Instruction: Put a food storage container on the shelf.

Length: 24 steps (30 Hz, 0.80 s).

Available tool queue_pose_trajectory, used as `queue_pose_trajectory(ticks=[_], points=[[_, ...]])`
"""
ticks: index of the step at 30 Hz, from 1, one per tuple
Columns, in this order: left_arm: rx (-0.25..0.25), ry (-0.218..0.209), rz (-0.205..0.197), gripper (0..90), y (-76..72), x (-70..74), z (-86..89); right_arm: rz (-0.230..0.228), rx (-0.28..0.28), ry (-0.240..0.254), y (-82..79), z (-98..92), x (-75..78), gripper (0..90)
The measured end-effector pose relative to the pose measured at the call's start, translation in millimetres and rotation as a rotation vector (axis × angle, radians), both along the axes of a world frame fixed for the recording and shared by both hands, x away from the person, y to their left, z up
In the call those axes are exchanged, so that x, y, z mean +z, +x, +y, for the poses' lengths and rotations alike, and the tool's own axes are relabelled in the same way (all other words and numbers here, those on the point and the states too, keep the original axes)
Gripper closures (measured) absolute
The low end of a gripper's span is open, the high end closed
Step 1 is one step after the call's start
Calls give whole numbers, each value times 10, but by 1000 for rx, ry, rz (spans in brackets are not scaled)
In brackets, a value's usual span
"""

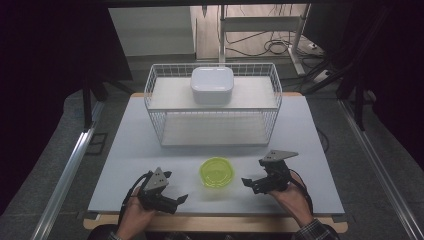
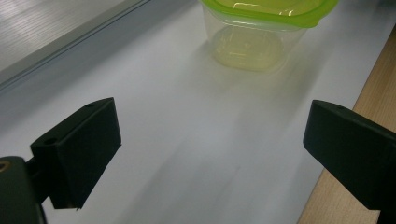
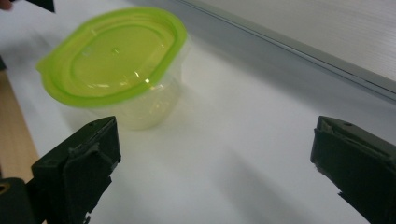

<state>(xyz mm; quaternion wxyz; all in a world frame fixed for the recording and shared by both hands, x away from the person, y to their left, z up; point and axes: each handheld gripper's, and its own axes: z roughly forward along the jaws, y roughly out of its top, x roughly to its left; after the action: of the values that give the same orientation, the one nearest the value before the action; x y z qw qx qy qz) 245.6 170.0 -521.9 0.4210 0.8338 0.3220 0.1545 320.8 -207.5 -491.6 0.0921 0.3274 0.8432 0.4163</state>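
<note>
- The tub (image 1: 217, 172) was seen unheld between the left gripper (image 1: 176, 201) and right gripper (image 1: 248, 183), both with jaws apart.
- A closing approach was judged next.

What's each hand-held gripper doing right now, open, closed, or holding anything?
Left hand-held gripper: open, holding nothing.
Right hand-held gripper: open, holding nothing; the green-lidded container sits ahead, untouched.

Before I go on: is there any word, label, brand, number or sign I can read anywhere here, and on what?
None can be read.
Green-lidded container: lid shows only moulded ridges, no lettering.
White lidded box on the wire rack: plain, no label that shows.
Left gripper and right gripper: no markings that can be made out.
Table board: blank.
</note>
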Motion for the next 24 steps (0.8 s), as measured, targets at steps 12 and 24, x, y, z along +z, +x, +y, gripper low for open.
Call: queue_pose_trajectory(ticks=[12, 24], points=[[1, 8, -3, 35, 1, -2, -4, 91, -22, 66, 35, 156, 118, 94], [0, 20, -7, 34, -2, -2, -12, 268, -35, 178, 235, 267, 103, 398]])
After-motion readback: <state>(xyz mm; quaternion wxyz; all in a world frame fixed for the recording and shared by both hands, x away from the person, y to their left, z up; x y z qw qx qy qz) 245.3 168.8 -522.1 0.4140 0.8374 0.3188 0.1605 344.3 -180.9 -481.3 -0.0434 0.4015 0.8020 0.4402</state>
